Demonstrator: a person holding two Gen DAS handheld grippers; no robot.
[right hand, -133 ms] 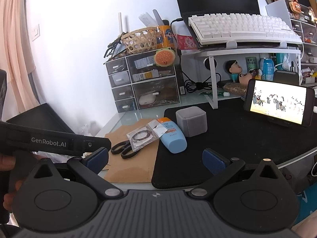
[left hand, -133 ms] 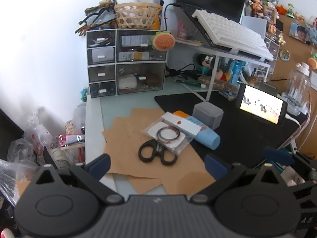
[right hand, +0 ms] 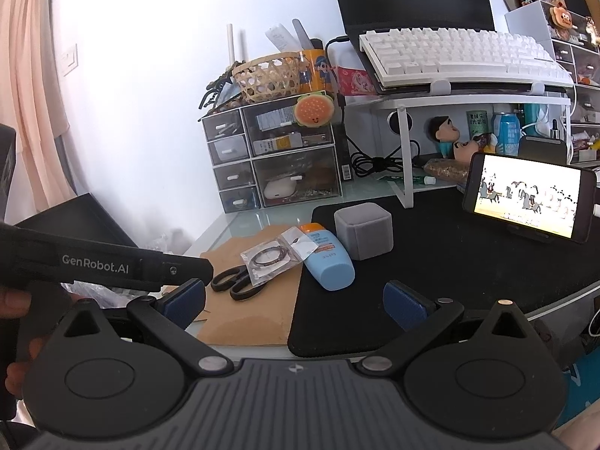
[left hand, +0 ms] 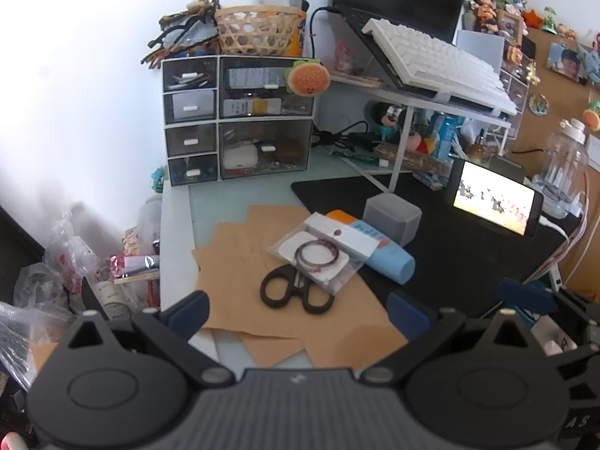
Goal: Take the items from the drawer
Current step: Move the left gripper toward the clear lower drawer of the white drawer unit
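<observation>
A small white drawer unit (left hand: 240,120) (right hand: 270,157) with see-through drawers stands at the back of the desk, all drawers pushed in. On brown paper (left hand: 240,262) in front of it lie black scissors (left hand: 296,292) (right hand: 236,281), a clear bag with a dark ring (left hand: 318,258) (right hand: 272,258), a blue tube (left hand: 386,258) (right hand: 328,258) and a grey box (left hand: 392,213) (right hand: 363,230). My left gripper (left hand: 296,311) hovers open over the paper's near edge, nothing between its fingers. My right gripper (right hand: 294,303) is open and empty above the desk's front edge.
A woven basket (left hand: 258,30) sits on top of the drawer unit. A white keyboard (left hand: 435,60) rests on a white riser. A lit phone (left hand: 495,202) stands on the black mat (right hand: 450,262). A hand holds the left gripper's body (right hand: 101,262) at the left in the right wrist view.
</observation>
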